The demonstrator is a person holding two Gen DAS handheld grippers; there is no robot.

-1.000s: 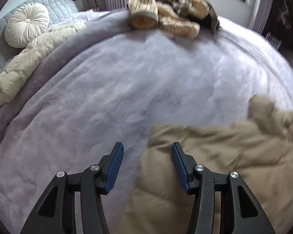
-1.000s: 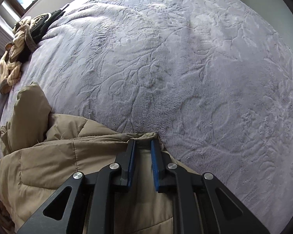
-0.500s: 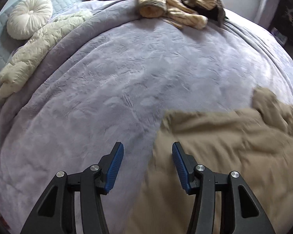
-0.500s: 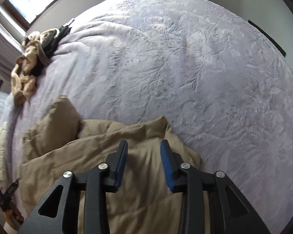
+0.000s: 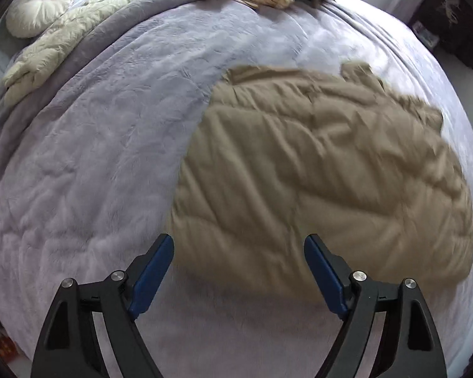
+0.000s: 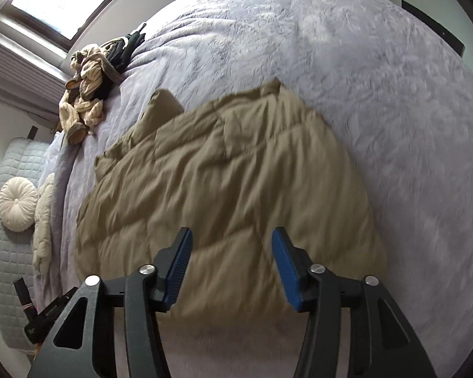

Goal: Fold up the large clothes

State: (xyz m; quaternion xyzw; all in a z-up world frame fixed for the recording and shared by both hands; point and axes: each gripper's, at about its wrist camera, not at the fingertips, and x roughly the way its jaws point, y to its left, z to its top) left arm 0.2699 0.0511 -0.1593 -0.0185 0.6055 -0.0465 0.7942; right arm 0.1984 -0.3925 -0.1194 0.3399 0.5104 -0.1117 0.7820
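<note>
A: Where was the jacket (image 5: 324, 170) found?

B: Spread on the bed (image 5: 104, 145), at twelve o'clock from the right gripper (image 6: 231, 266) and one o'clock from the left gripper (image 5: 238, 278); its long axis was judged roughly twelve-to-six.

A: And the jaws?

B: Both had just been opening; nothing was held. More clothes (image 6: 88, 85) were piled near the window (image 6: 60, 3).

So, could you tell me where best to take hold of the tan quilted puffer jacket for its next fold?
Probably grip the tan quilted puffer jacket at its two near hem corners, coming from the bed's near edge: it lies flat, that straight edge is closest, and both tools are open.
</note>
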